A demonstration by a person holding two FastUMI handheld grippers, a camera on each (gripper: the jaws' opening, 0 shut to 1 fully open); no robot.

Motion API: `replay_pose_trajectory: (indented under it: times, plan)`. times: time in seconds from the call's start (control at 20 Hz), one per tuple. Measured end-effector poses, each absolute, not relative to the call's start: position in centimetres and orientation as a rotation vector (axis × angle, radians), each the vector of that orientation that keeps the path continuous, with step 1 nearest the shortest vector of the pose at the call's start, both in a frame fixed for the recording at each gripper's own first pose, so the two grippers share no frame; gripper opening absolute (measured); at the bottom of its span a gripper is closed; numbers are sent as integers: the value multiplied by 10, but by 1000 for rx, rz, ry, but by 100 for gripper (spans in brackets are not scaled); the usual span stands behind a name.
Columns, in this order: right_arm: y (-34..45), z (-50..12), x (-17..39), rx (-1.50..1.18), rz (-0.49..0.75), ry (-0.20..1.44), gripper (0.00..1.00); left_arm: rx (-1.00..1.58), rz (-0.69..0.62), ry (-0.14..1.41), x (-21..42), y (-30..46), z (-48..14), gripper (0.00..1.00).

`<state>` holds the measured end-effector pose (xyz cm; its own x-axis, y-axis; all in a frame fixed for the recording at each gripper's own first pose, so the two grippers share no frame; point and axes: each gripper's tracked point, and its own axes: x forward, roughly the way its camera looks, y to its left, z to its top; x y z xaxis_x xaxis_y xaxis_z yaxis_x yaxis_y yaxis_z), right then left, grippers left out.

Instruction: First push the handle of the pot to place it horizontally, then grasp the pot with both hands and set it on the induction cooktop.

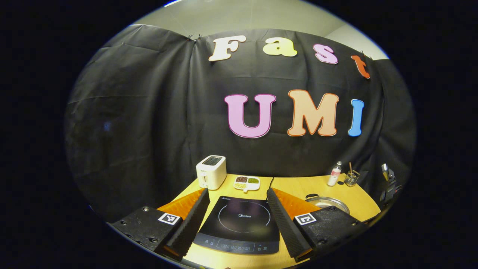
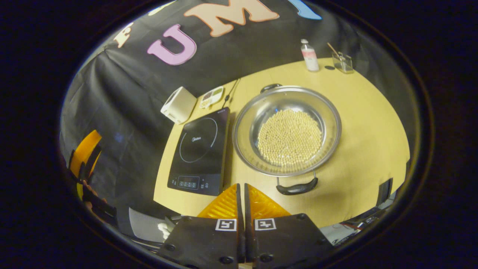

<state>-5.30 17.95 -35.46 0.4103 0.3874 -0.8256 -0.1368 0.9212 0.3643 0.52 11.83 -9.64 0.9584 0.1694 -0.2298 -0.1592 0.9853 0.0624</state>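
Left gripper view has my left gripper spread wide, holding nothing, poised over the near edge of the table with the induction cooktop framed between its fingers. Behind the cooktop I see a toaster at far left and a small divided dish just right of it. Further right, the pot's rim peeks out past my right-hand finger.

In the right gripper view the cooktop lies left and the pot sits just beside it on the right, apart from it by a thin strip of table. The pot is a wide, shallow steel pan carrying a layer of pale beans. One handle points toward me at the near side; the other sits at the far rim. My right gripper hangs near the close handle with its fingers pressed together on nothing.

I judge the pot rigid but slick-walled, moderately heavy, and its beans will roll and spill if it tips. The two loop handles are the places to grip, once turned to sit left and right.

A bottle and a glass cup stand at the far right.
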Motion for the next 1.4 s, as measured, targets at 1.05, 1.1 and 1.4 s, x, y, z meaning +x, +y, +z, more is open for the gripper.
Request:
replay_pose_trajectory:
  times: [1.05, 1.1, 1.4]
  plan:
    - [150, -438, -49, 70, 324, 1370, 3, 48, 258, 295, 21, 96, -106, 96]
    - [146, -439, -49, 67, 319, 1372, 0, 47, 257, 293, 22, 94, -105, 96]
    - [107, -437, -37, 50, 261, 1364, 3, 48, 236, 295, 29, 78, -108, 96]
